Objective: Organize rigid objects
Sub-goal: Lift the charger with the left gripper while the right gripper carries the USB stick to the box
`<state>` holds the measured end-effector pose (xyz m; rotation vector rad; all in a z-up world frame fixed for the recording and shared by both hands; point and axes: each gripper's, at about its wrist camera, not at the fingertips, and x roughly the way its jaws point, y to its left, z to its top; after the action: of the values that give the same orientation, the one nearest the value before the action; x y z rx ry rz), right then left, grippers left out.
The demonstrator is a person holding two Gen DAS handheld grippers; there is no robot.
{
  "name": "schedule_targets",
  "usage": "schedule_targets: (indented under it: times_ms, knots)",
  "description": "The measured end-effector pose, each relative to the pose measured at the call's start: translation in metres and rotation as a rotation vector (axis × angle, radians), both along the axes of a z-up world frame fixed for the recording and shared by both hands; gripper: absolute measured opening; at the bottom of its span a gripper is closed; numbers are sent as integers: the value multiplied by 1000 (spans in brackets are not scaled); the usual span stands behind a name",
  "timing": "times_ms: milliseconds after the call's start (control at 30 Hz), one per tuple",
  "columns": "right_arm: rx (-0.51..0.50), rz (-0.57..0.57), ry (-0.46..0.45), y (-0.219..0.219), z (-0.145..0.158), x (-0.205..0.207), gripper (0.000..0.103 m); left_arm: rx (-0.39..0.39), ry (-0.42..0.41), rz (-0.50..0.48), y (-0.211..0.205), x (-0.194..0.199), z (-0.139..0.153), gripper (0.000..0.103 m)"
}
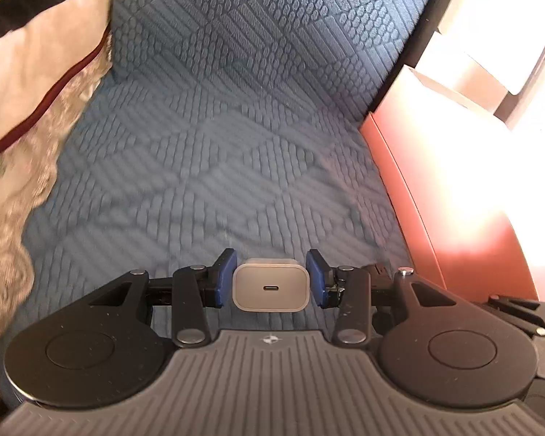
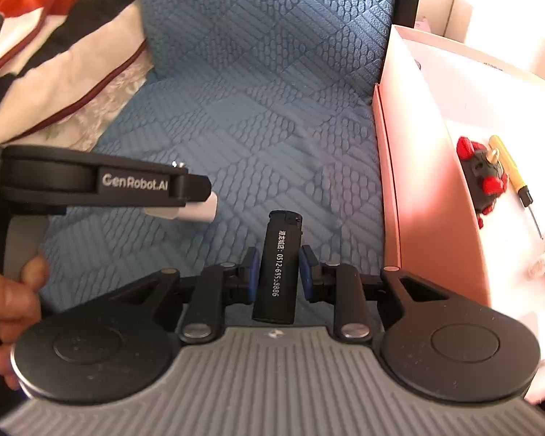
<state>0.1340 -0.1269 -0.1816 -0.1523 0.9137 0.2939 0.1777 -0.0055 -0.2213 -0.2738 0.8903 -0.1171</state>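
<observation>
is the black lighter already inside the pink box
No, the black lighter is clamped in the right claw over the blue cushion, left of the pink box.

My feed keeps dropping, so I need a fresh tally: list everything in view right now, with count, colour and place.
charger: one, white, between the left tongs' pads
lighter: one, black, clamped in the right tongs
box: one, pink, open, at the sofa's right
toy: one, black and red, in the box
screwdriver: one, yellow handle, in the box beside the toy
sofa cover: one, blue, textured
pillows: white, red, black, left
left tongs: shut on charger
right tongs: shut on lighter
hand: one, lower left
</observation>
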Motion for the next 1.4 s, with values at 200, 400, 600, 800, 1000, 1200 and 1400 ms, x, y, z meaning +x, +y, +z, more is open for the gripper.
schedule_targets:
  times_ms: [200, 400, 600, 800, 1000, 1200, 1400]
  knots:
    - [15, 15, 14, -3, -7, -16, 27, -28, 17, 36, -6, -37, -1, 48]
    - [20, 28, 25, -1, -21, -19, 27, -59, 46, 59, -7, -47, -9, 48]
    - [45, 27, 30, -6, -27, -22, 28, -108, 74, 25, -8, -35, -17, 49]
    - [39, -16, 2, -9, -29, -16, 29, -134, 98, 26, -8, -29, -20, 50]
    - [56, 8, 33, -4, -34, -13, 29, -156, 106, 34, -5, -31, -21, 50]
    - [9, 41, 12, 2, -36, -15, 27, -165, 96, 28, -5, -40, -18, 50]
    - [12, -3, 18, -10, -32, -16, 27, -161, 107, 10, -6, -43, -18, 55]
